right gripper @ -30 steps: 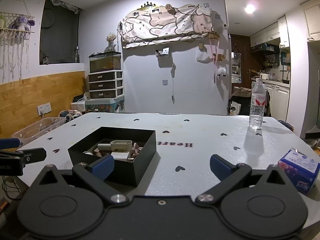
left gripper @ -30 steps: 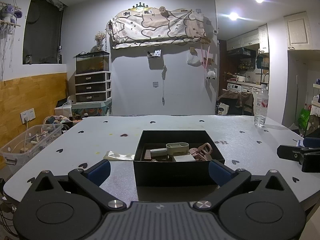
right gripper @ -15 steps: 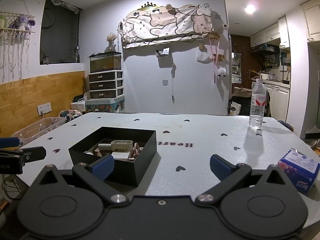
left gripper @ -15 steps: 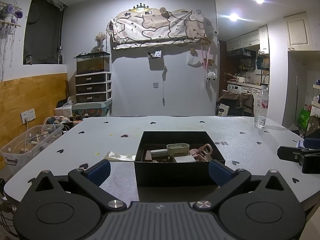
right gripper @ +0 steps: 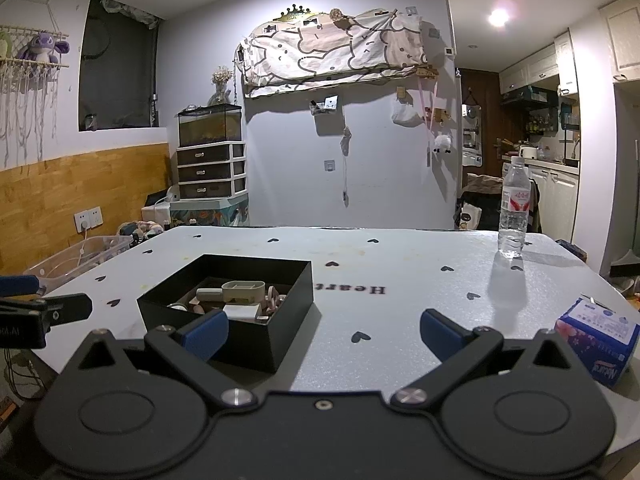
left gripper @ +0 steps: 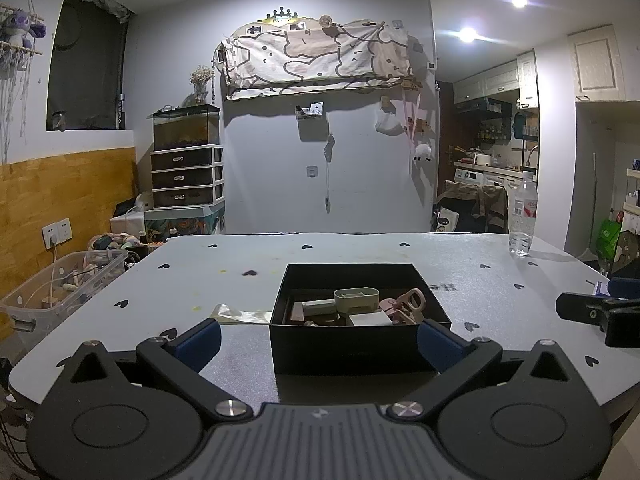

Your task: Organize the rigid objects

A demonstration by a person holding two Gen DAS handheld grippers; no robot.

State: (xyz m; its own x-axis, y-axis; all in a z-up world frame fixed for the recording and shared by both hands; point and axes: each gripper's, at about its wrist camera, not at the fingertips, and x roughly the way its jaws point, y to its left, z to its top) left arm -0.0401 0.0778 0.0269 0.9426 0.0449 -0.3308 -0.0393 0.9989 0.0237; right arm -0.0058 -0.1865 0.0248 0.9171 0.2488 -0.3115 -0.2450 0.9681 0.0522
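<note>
While both grippers hang low at the near edge of the table point(left gripper: 360, 248), the black box point(left gripper: 352, 350) sits straight ahead of the left gripper point(left gripper: 319, 340), at its twelve o'clock, with the near wall between the two blue pads point(left gripper: 200, 338). The left jaws are spread wide, wider than the box, and hold nothing; whether the pads touch the box walls cannot be told.

Inside the box lies a jumble of small things: a green tray point(left gripper: 357, 298) near the middle, a grey block point(left gripper: 319, 306) at its nine o'clock, a white block point(left gripper: 370, 319) at its six o'clock, and pink scissors point(left gripper: 410, 304) at its three o'clock. A clear wrapper point(left gripper: 240, 314) lies flat on the table just beside the box's left wall.

The right gripper point(right gripper: 323, 330) is likewise spread wide and empty, over bare table. From its view the box point(right gripper: 256, 340) lies at ten o'clock, and the left pad point(right gripper: 206, 332) overlaps its near corner. A tissue pack point(right gripper: 596, 338) rests near the table edge at three o'clock, well apart from the box. A water bottle point(right gripper: 514, 208) stands upright on the far side of the table at one o'clock.
</note>
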